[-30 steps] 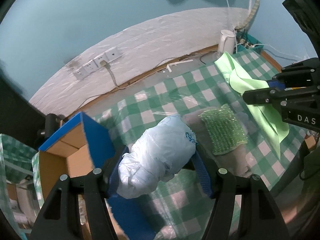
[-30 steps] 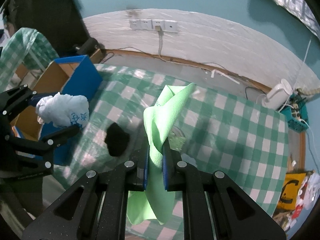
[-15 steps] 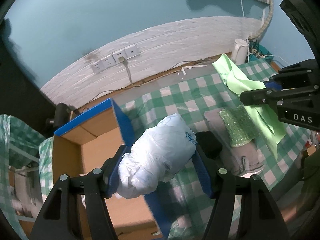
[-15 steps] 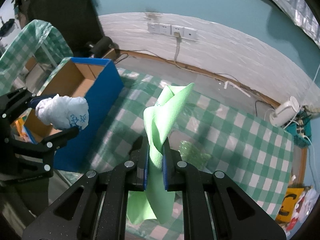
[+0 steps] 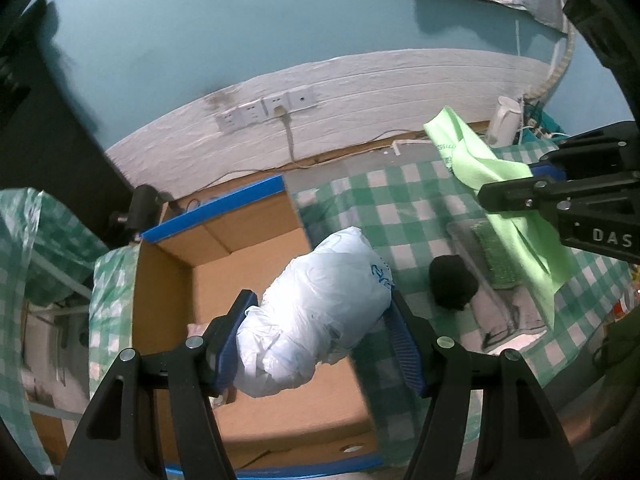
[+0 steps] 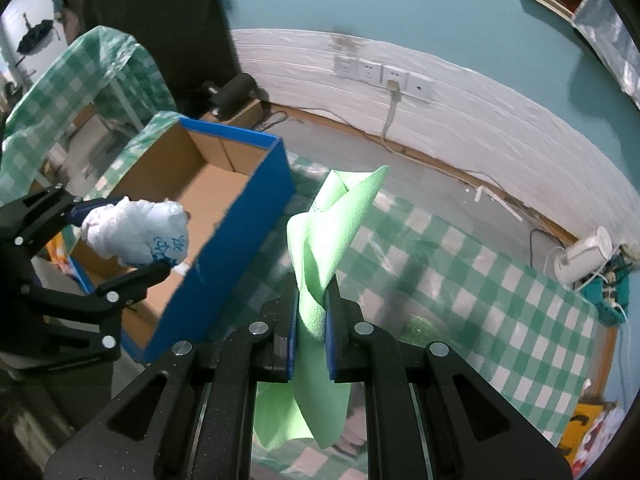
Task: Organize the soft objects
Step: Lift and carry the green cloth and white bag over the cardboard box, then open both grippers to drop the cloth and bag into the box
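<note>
Left gripper: you have it clamped on the bag, over the box.
Right gripper: clamped on the cloth, above the table.

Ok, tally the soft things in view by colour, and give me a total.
White: 1, the plastic bag bundle held in the left gripper
Light green: 1, the cloth held in the right gripper
Sparkly green: 1, the scrubber pad on the table
Black: 1, the lump on the table
Total: 4

Left gripper jaws wide, clamped on white plastic bag. Right gripper jaws nearly closed, pinching green cloth.
</note>
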